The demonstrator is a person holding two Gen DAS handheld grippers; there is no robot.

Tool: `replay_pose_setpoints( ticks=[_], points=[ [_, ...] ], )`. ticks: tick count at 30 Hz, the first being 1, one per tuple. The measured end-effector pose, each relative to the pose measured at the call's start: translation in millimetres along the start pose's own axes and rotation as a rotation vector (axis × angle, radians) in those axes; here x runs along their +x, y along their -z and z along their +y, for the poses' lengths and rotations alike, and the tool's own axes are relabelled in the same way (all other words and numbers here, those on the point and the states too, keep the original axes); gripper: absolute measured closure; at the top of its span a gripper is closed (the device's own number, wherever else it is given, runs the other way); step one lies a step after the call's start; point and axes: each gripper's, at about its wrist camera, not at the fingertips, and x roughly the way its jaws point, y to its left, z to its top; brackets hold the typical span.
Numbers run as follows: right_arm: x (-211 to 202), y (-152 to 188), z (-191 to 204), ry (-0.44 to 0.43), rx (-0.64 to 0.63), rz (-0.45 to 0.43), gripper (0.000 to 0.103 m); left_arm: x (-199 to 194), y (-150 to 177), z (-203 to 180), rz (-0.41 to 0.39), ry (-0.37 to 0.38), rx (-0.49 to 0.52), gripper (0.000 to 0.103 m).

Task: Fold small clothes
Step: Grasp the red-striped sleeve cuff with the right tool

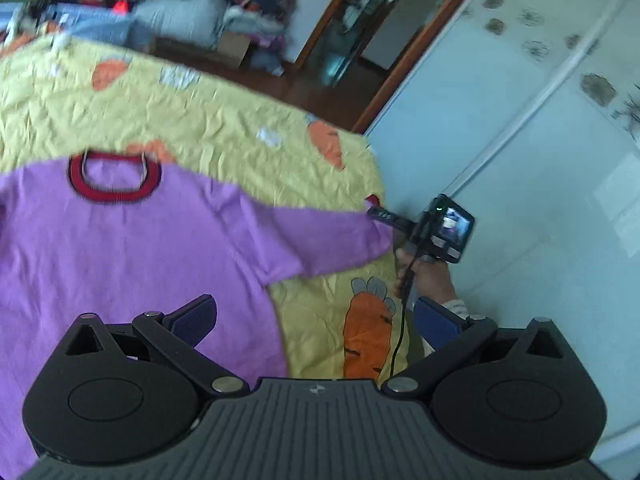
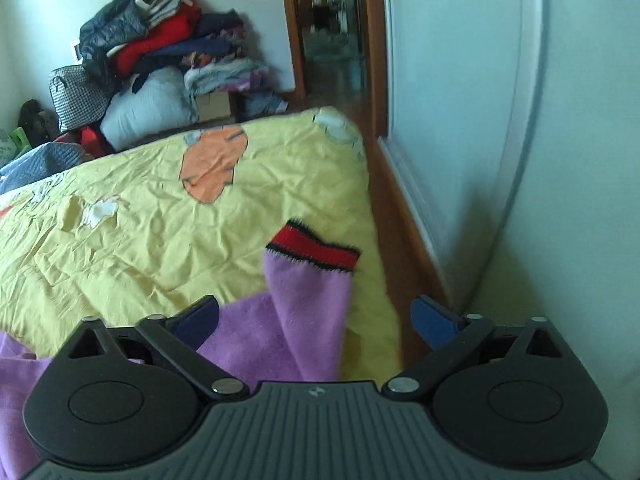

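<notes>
A purple sweater (image 1: 120,248) with a red and black collar (image 1: 114,178) lies flat on the yellow carrot-print bedsheet (image 1: 200,120). My left gripper (image 1: 316,316) is open above the sweater's lower right side, empty. The sweater's right sleeve (image 1: 332,236) stretches toward the bed's edge, where the right gripper (image 1: 382,214) shows by the cuff. In the right wrist view my right gripper (image 2: 316,320) is open over that sleeve (image 2: 308,312), whose red and black cuff (image 2: 316,250) lies just ahead of the fingers.
The bed's right edge (image 2: 372,216) drops to a wooden floor (image 2: 404,236) beside a pale wardrobe door (image 2: 480,120). A pile of clothes and bags (image 2: 160,60) stands against the far wall. A doorway (image 2: 332,20) opens at the back.
</notes>
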Motion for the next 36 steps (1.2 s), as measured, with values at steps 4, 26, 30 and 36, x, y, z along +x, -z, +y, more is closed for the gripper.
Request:
replay_pose_setpoints(
  ticks=[4, 26, 30, 36],
  points=[
    [14, -2, -5, -0.029, 0.045, 0.041, 0.061, -11, 4, -11, 0.006, -0.007, 0.057, 0.0],
    [-56, 47, 121, -0.286, -0.081, -0.046, 0.096, -52, 20, 45, 0.019, -0.007, 0.024, 0.0],
    [-67, 72, 163, -0.338, -0.108, -0.026, 0.096, -70, 21, 54, -0.013, -0.055, 0.064, 0.0],
    [-85, 107, 221, -0.377, -0.156, -0.017, 0.096, -98, 32, 96, -0.059, -0.017, -0.017, 0.0]
  ],
)
